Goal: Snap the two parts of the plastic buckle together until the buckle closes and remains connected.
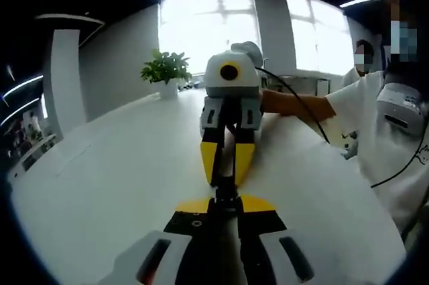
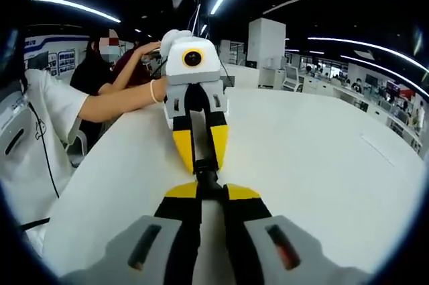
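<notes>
Black buckle point(image 1: 226, 190) halves meet above the white table point(image 1: 120, 184), each clamped by the left gripper point(image 1: 226, 199) and right gripper point(image 2: 209, 188); misalignment could prevent latching.

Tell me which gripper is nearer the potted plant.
Right. The right gripper reaches in from the end of the table where the plant stands, meeting the left gripper at the buckle; the left gripper sits farther back.

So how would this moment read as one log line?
left gripper: shut on buckle | right gripper: shut on buckle | grippers tip to tip over white table
</notes>
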### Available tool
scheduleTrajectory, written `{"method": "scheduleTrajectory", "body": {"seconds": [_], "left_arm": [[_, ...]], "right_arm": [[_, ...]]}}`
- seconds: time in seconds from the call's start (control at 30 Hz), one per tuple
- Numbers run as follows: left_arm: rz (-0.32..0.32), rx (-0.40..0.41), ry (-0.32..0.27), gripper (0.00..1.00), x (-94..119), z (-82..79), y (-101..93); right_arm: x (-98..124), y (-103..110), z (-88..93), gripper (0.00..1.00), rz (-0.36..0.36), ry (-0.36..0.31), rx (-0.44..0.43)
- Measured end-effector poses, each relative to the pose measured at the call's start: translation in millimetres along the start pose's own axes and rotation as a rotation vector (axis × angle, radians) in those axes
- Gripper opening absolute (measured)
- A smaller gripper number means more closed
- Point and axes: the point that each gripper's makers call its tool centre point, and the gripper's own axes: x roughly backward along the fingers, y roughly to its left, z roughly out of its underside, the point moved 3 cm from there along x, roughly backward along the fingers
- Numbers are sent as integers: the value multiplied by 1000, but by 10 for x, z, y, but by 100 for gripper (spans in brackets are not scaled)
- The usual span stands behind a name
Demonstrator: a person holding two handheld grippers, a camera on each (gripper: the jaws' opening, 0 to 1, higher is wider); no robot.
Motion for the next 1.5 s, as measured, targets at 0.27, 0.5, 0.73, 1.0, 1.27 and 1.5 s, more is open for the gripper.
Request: {"method": "scheduleTrajectory", "body": {"seconds": [0.27,0.5,0.73,1.0,1.27,1.5], "left_arm": [[-25,52,-1,16,55,42,33],[-22,70,-8,11,68,60,34],[-18,65,-14,11,64,59,40],[-19,78,-23,11,68,64,74],[-23,92,-23,10,56,59,73],[-49,102,-5,9,33,40,64]], "right_arm": [[4,22,-7,12,13,-6,33],[-3,25,-7,16,12,-8,35],[13,17,5,17,16,-2,35],[45,34,37,12,5,-27,-29],[85,-1,38,10,23,-30,-12],[118,-36,40,9,55,-8,-14]]}}
